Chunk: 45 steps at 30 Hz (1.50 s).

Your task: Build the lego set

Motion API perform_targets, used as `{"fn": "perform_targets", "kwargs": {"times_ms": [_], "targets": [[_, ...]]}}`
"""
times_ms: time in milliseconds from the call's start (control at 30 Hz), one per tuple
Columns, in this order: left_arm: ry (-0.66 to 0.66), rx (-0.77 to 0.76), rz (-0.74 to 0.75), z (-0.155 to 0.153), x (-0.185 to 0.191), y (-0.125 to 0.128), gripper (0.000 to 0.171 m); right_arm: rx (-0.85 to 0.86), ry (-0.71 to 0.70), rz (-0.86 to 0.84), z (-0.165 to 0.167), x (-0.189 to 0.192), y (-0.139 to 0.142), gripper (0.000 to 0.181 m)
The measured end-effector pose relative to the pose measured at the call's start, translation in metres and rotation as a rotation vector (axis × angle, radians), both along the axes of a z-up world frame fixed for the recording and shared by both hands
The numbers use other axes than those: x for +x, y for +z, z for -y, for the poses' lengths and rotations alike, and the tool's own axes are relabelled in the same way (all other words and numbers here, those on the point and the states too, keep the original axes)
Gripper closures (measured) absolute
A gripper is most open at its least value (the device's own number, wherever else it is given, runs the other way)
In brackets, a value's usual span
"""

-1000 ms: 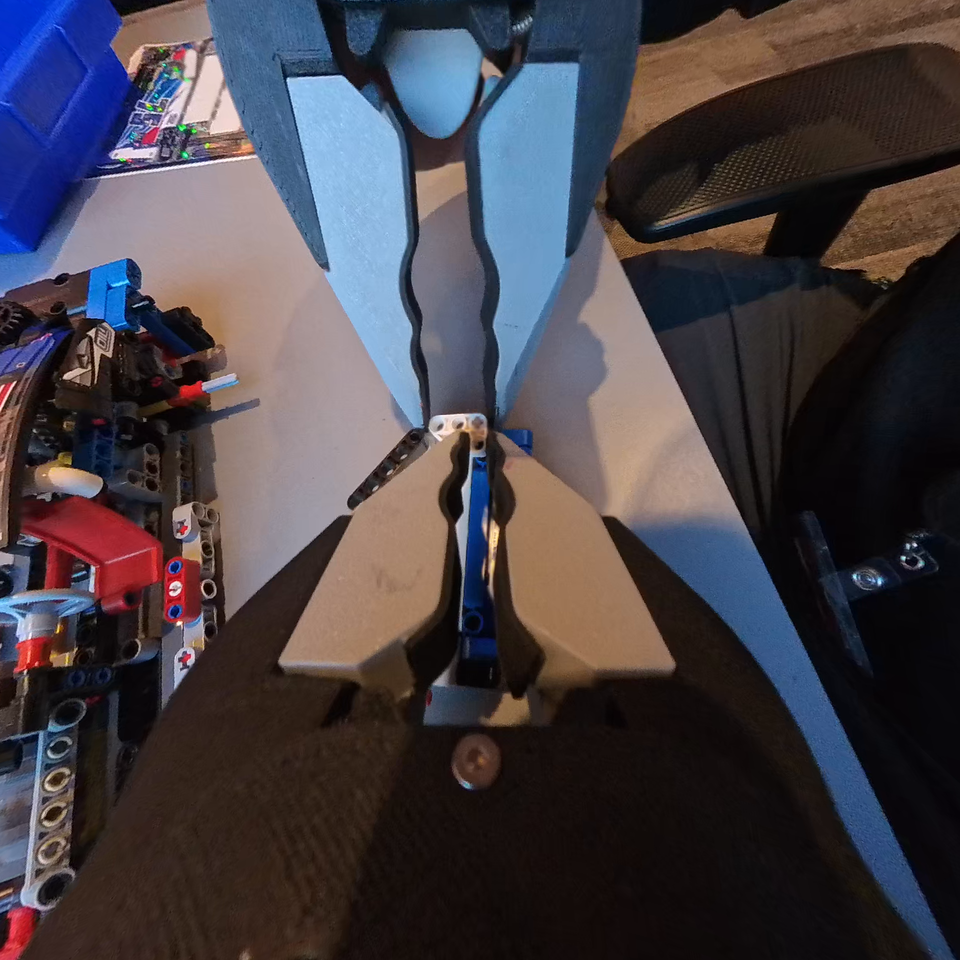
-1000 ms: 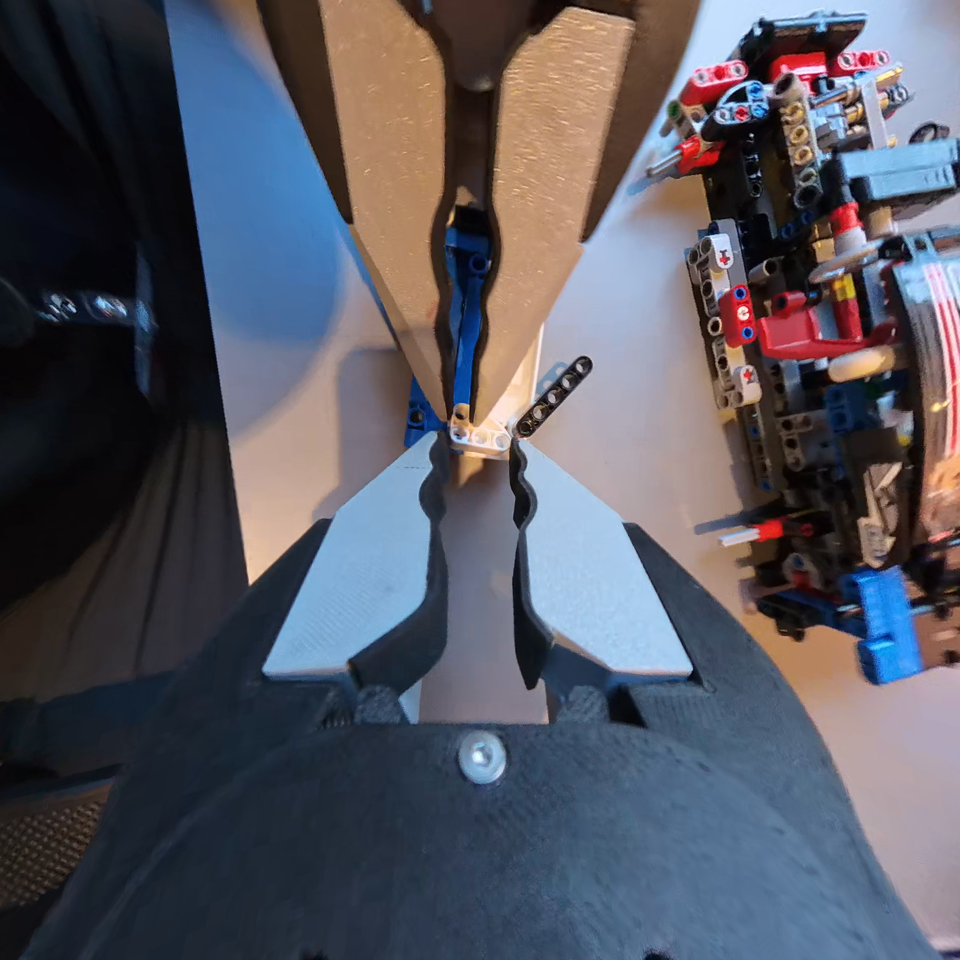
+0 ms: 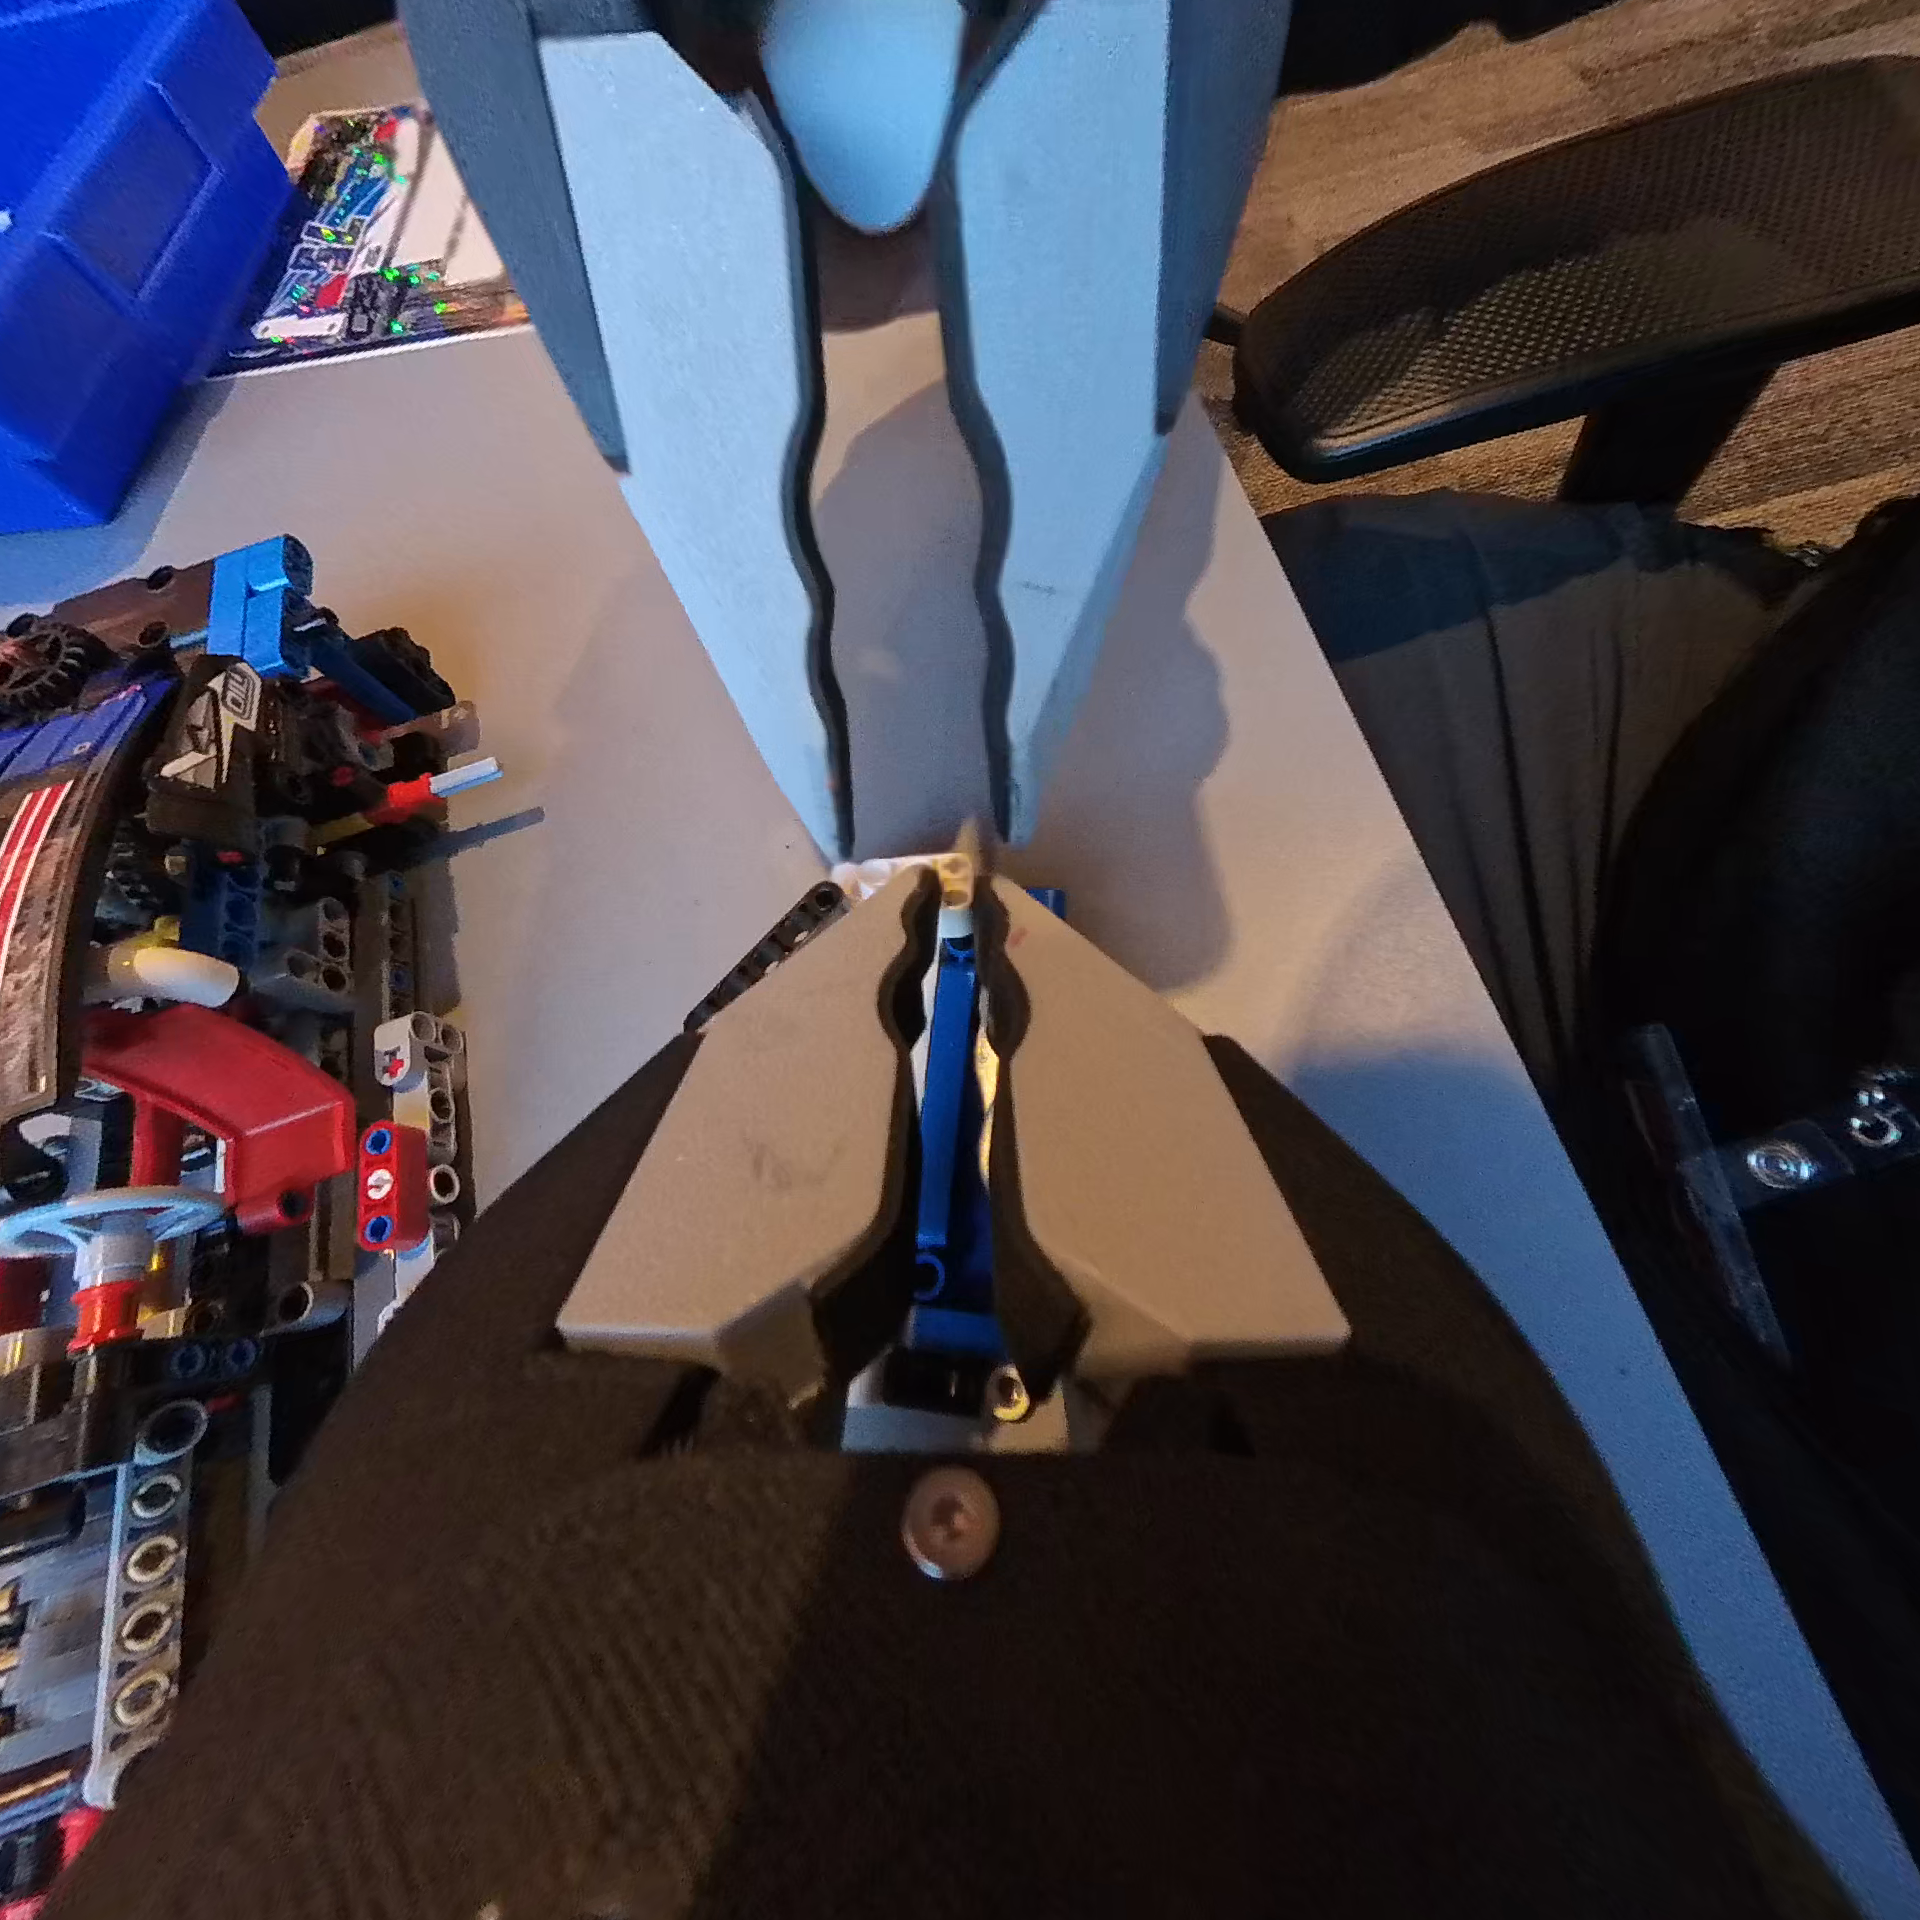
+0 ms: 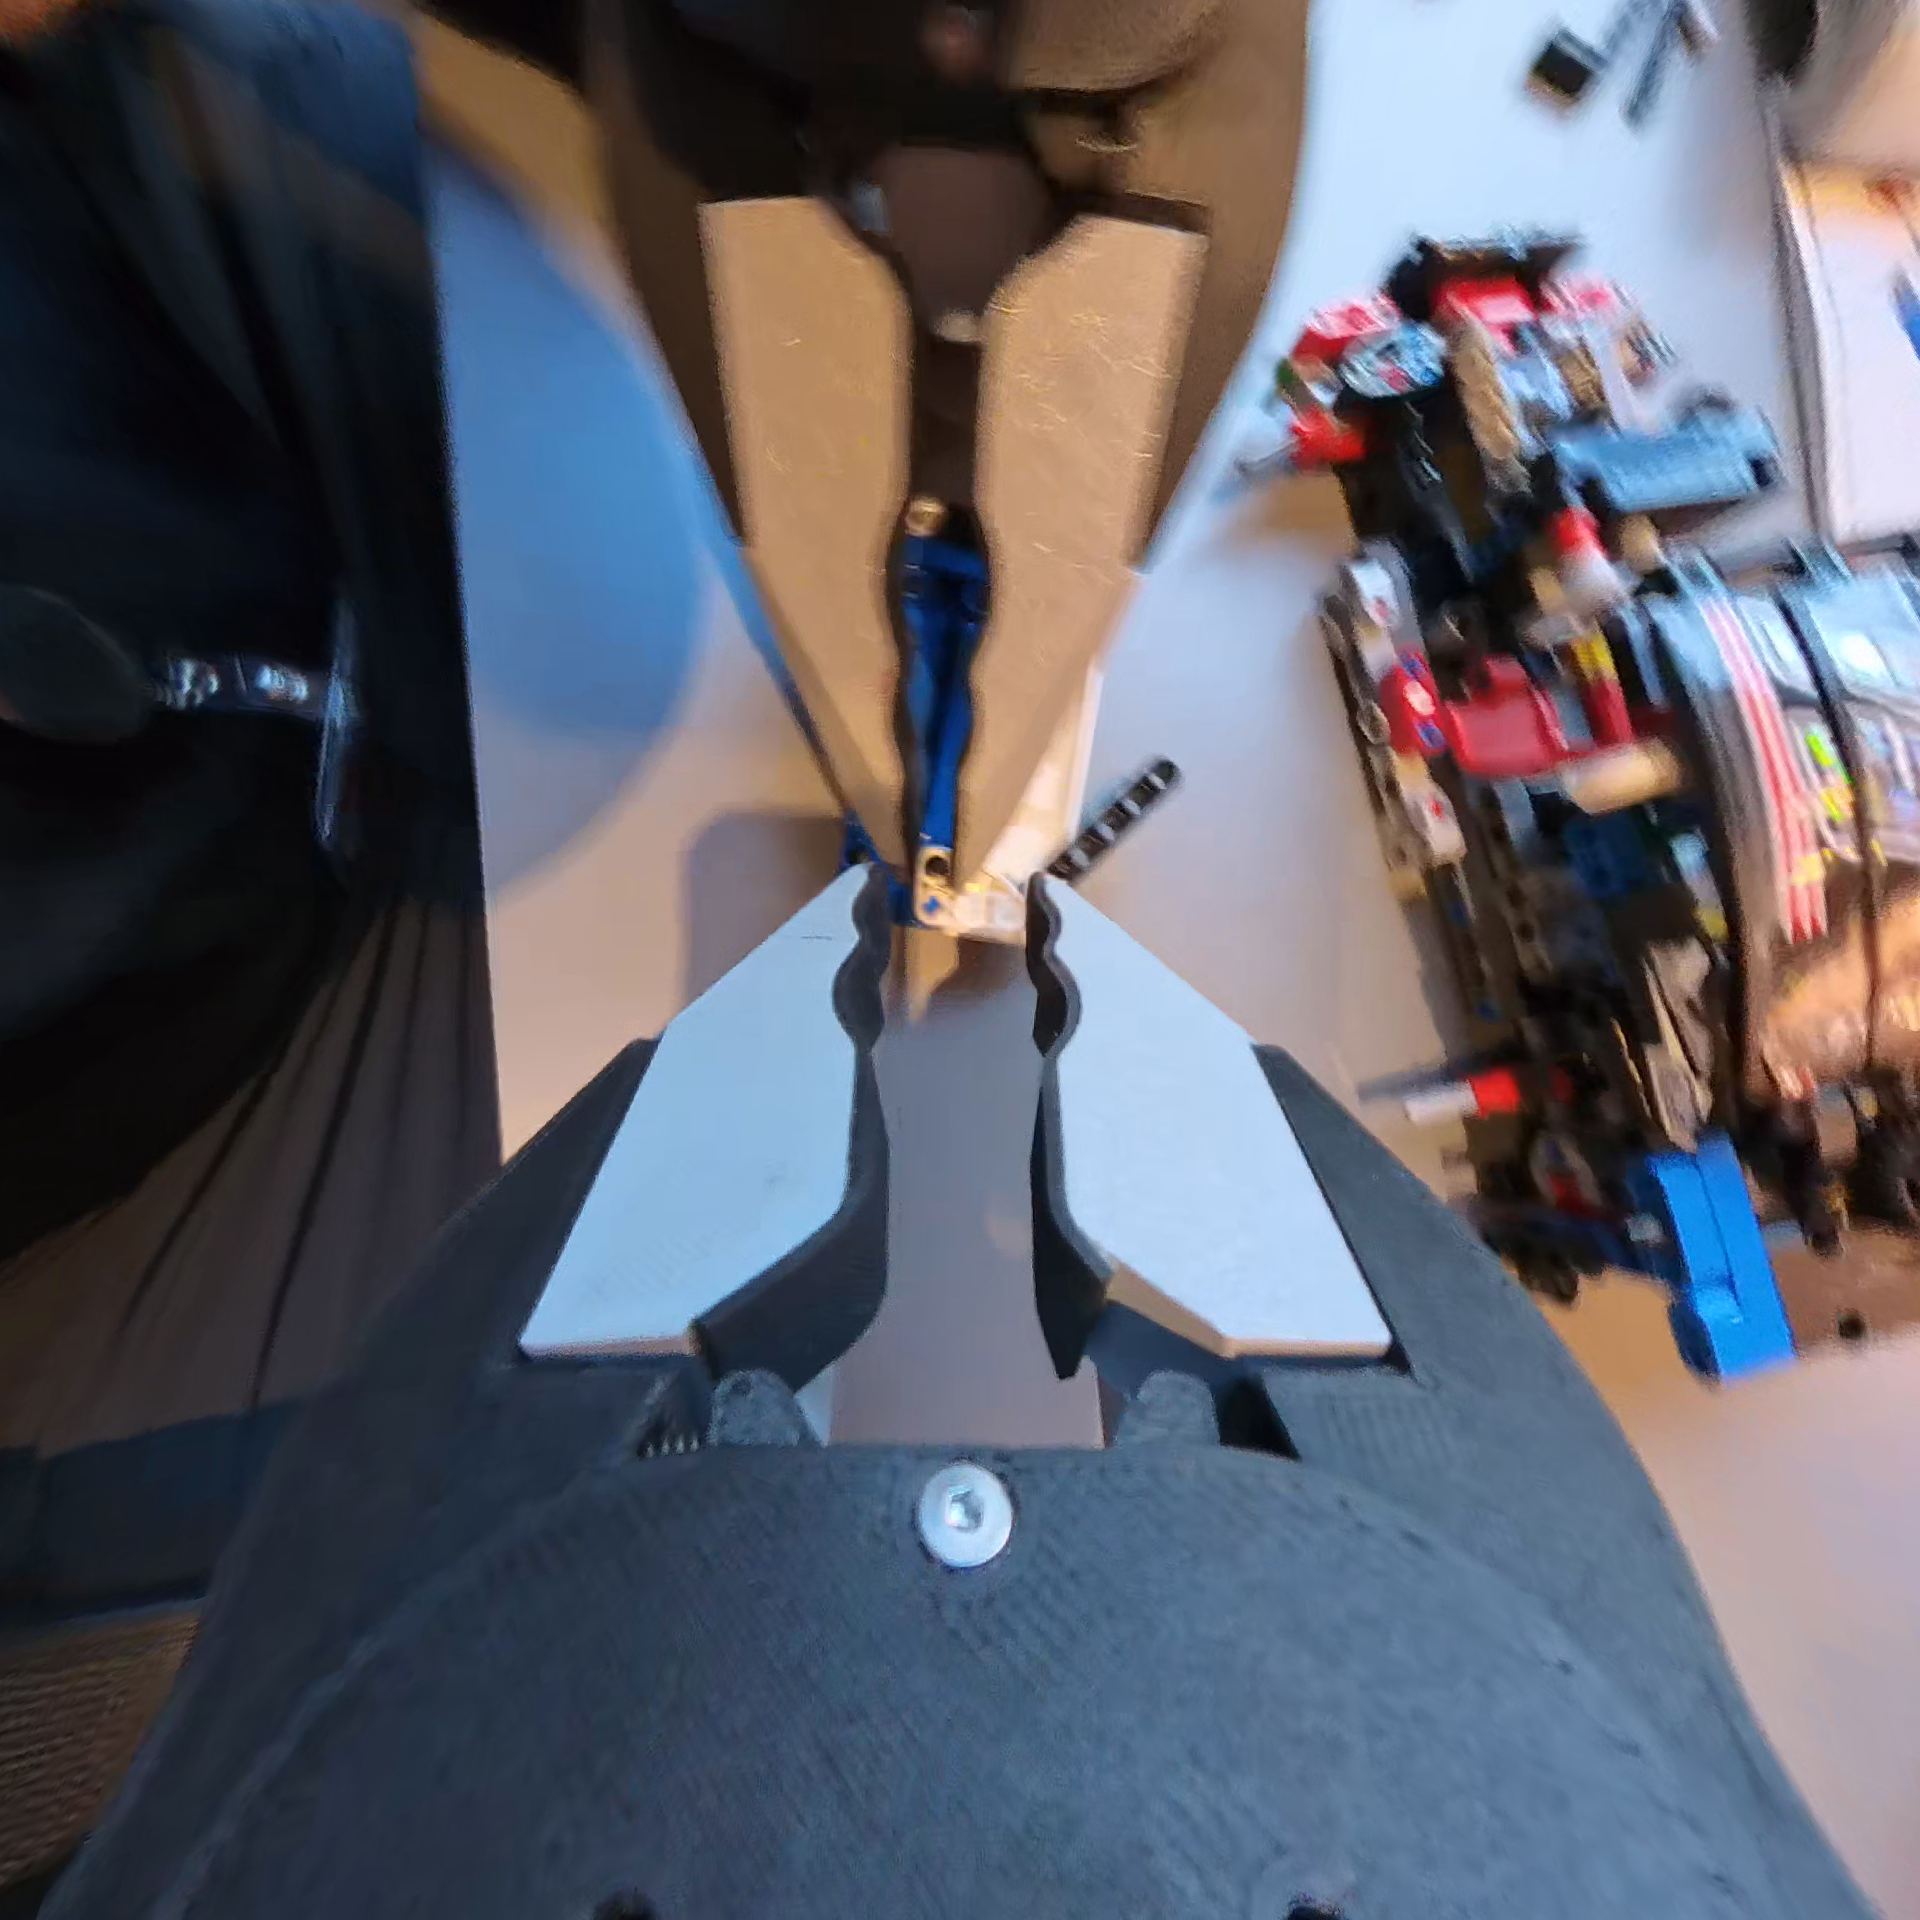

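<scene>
My left gripper point(image 3: 951, 883) is shut on a blue Lego beam assembly point(image 3: 945, 1091) with a white piece point(image 3: 954, 871) at its front end, held just above the table. A black beam point(image 3: 774, 945) sticks out to its left. My right gripper point(image 4: 951, 894) faces it from the opposite side, open and empty, its tips either side of the white piece point(image 4: 992, 904). The right gripper also shows in the left wrist view point(image 3: 925, 831), and the left gripper in the right wrist view point(image 4: 930, 868), gripping the blue beam point(image 4: 940, 707).
The large, partly built Lego car point(image 3: 208, 987) lies on the white table point(image 3: 623, 623) to the left, and appears blurred in the right wrist view point(image 4: 1610, 831). A blue bin point(image 3: 94, 239) and a sticker sheet point(image 3: 364, 249) sit beyond it. An office chair point(image 3: 1610, 260) stands past the table edge. My left and right fingertips are right by each other.
The right gripper has shifted and drawn back slightly from the held assembly, and its view is now blurred by motion. The left gripper still holds the blue assembly.
</scene>
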<state>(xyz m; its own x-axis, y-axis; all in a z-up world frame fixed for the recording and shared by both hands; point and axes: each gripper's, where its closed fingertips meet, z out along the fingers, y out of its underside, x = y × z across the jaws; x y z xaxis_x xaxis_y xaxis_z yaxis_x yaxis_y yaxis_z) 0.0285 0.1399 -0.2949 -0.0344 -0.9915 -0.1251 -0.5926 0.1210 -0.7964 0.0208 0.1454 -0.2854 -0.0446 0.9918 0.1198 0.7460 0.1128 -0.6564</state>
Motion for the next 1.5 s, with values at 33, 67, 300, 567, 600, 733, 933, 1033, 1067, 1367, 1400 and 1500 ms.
{"fn": "perform_targets", "kwargs": {"times_ms": [33, 67, 300, 567, 600, 733, 933, 1033, 1067, 1367, 1400, 1500], "targets": [[-0.001, -0.004, 0.0, 0.0, 0.0, 0.0, 0.167, 0.019, 0.014, 0.009, 0.0, 0.0, -0.003, 0.158], [-0.001, -0.006, 0.0, 0.0, 0.0, 0.0, 0.168, 0.035, 0.02, 0.025, -0.001, 0.0, -0.008, 0.158], [-0.01, 0.003, -0.003, 0.001, 0.0, 0.0, 0.167, 0.15, 0.133, 0.024, 0.002, -0.007, -0.011, 0.159], [-0.012, 0.029, -0.004, 0.0, -0.002, 0.001, 0.168, 0.193, 0.222, 0.051, 0.0, -0.007, -0.014, 0.163], [-0.01, 0.028, -0.004, 0.0, -0.003, 0.001, 0.168, 0.202, 0.229, 0.061, 0.0, -0.007, -0.014, 0.163], [-0.007, 0.012, -0.001, -0.001, -0.005, 0.002, 0.169, 0.213, 0.237, 0.082, -0.002, -0.01, -0.014, 0.164], [0.008, -0.02, 0.017, -0.002, -0.012, 0.007, 0.168, 0.202, 0.236, 0.062, -0.003, -0.017, -0.01, 0.164], [-0.008, -0.061, 0.092, 0.002, -0.013, 0.017, 0.171, 0.202, 0.235, 0.093, -0.005, -0.016, -0.016, 0.164], [-0.012, -0.085, 0.114, 0.003, -0.013, 0.02, 0.171, 0.202, 0.238, 0.086, -0.005, -0.018, -0.017, 0.164], [0.014, -0.056, -0.136, -0.004, -0.045, 0.005, 0.15, 0.16, 0.245, 0.126, -0.005, -0.016, -0.017, 0.165], [0.008, -0.056, -0.148, -0.002, -0.044, 0.002, 0.15, 0.148, 0.238, 0.124, -0.005, -0.015, -0.016, 0.165], [0.0, -0.033, -0.168, 0.001, -0.04, -0.007, 0.15, 0.109, 0.189, 0.067, -0.006, -0.013, -0.01, 0.165]]}}
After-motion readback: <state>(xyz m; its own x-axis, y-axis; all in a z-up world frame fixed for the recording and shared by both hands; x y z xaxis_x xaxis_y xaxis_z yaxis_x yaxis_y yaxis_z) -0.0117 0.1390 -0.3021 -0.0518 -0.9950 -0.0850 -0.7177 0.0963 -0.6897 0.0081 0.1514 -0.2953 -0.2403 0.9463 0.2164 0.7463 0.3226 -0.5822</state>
